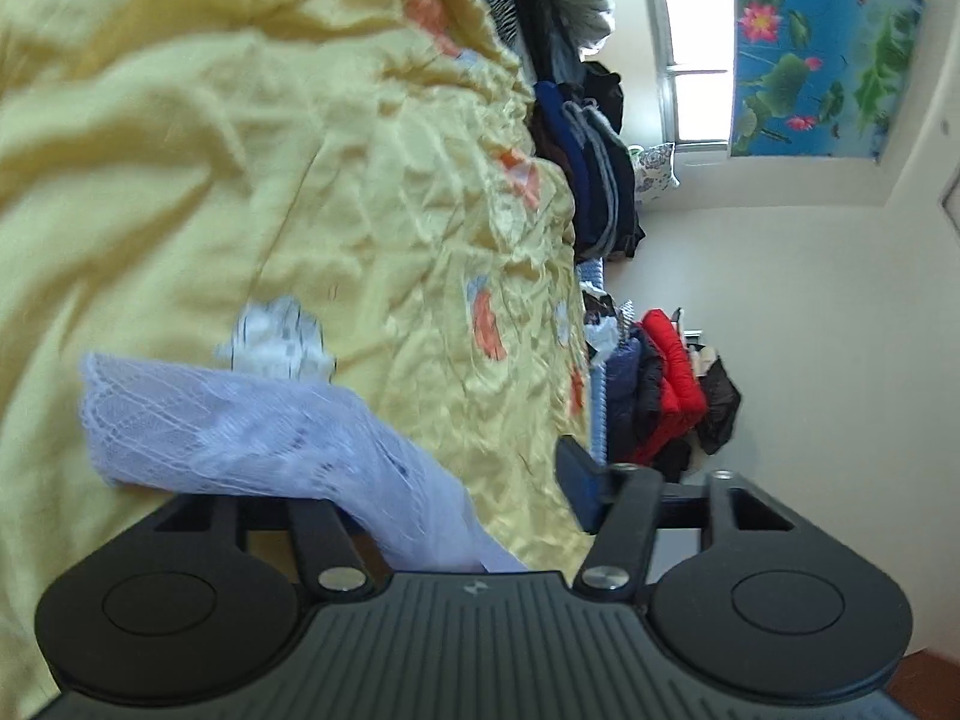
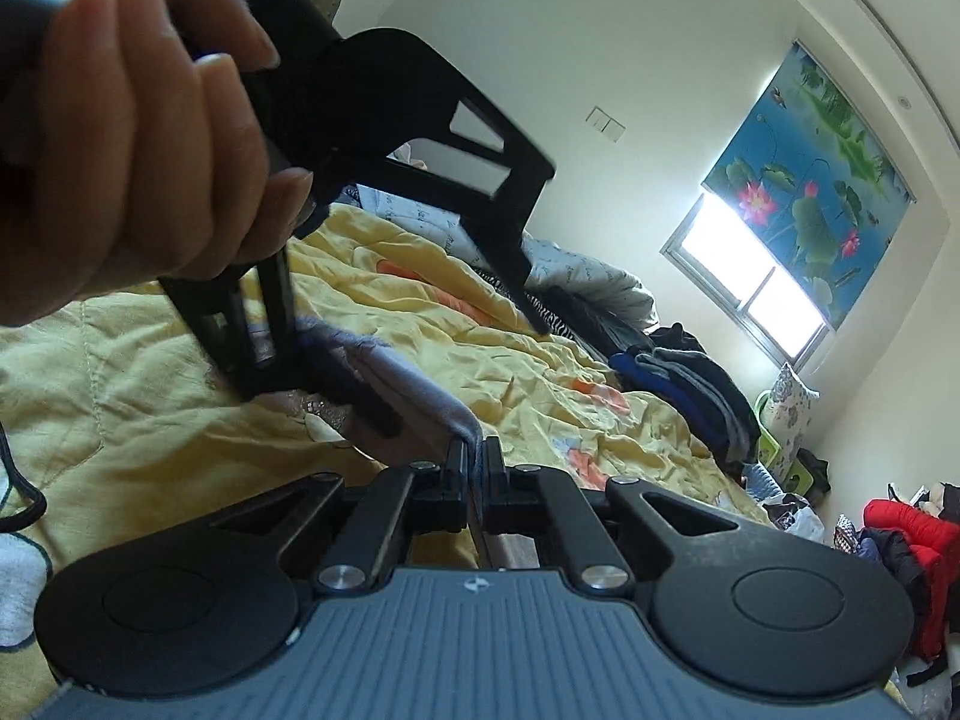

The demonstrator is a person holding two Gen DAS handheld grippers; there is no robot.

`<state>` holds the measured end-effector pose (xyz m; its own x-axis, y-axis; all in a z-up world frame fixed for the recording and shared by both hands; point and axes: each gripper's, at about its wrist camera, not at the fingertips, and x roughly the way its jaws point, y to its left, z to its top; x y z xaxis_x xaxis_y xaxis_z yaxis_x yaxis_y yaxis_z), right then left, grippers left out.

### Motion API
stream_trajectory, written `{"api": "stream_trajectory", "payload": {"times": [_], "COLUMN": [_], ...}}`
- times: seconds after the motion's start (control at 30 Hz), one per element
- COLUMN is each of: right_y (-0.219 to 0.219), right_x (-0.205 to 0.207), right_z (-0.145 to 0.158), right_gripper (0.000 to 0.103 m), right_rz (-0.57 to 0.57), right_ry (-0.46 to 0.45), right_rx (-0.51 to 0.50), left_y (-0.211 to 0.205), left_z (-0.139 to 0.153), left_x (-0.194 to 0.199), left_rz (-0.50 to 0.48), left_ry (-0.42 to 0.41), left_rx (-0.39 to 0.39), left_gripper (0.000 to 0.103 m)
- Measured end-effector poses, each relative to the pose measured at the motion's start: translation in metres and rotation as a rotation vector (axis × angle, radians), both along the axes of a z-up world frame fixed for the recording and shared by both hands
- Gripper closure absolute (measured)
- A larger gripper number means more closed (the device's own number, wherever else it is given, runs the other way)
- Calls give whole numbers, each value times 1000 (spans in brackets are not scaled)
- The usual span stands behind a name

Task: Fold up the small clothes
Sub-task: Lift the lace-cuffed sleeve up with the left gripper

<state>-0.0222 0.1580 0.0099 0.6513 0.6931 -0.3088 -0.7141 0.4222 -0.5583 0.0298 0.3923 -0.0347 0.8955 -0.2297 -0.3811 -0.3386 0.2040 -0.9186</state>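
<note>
Left wrist view: shows a lavender lace garment (image 1: 240, 420) draped across the left gripper (image 1: 420, 480), trailing from the linkage out onto the yellow quilt (image 1: 180, 180). Hides one finger under the lace; leaves only the blue-padded one bare, clear of the cloth. Gives no sight of the right gripper at all.

Right wrist view: fills that gap. Shows the right gripper (image 2: 474, 456) with jaws brought together on a folded edge of the garment (image 2: 408, 378), fabric pinched between the pads. Shows also the left gripper (image 2: 462, 372) from outside, held in a hand (image 2: 138, 138), its two fingers standing well apart, one low by the cloth and one raised above the quilt (image 2: 150, 420). Not clamped on anything, as far as can be told; lace lying between the fingers, not squeezed.

Step in hand, by judgement: taking hold of the piece at two points before a fold, with one corner secured and the other not yet gripped. Next move calls for closing the left fingers on the lace edge, then pulling gently apart to take out slack, since thin openwork of this kind snags and stretches easily.

Only from the left: the lace pattern and the spread of the garment on the bed. From both: a stack of dark clothes (image 2: 690, 378) at the far edge of the quilt, well apart from the work.
</note>
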Motion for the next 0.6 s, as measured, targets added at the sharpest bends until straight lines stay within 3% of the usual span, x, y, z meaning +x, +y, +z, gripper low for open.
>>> {"api": "stream_trajectory", "payload": {"times": [0.1,0.2,0.33,0.37,0.43,0.6], "right_y": [0,0,1,0,-6,-43], "right_x": [2,5,10,11,10,31], "right_z": [6,12,7,4,4,21], "right_gripper": [97,97,94,90,73,62], "right_rz": [-5,-7,9,22,27,-29], "right_ry": [0,27,167,204,262,455], "right_rx": [24,45,6,5,13,190], "left_y": [1,-6,-22,-25,-31,-43], "left_z": [19,37,38,35,28,23], "left_x": [2,-6,-9,-8,-9,-8], "left_rz": [19,35,-6,-12,-22,-12], "left_ry": [-4,-53,-21,-7,31,80], "left_rx": [157,328,467,483,527,719], "left_gripper": [71,77,85,85,88,92]}}
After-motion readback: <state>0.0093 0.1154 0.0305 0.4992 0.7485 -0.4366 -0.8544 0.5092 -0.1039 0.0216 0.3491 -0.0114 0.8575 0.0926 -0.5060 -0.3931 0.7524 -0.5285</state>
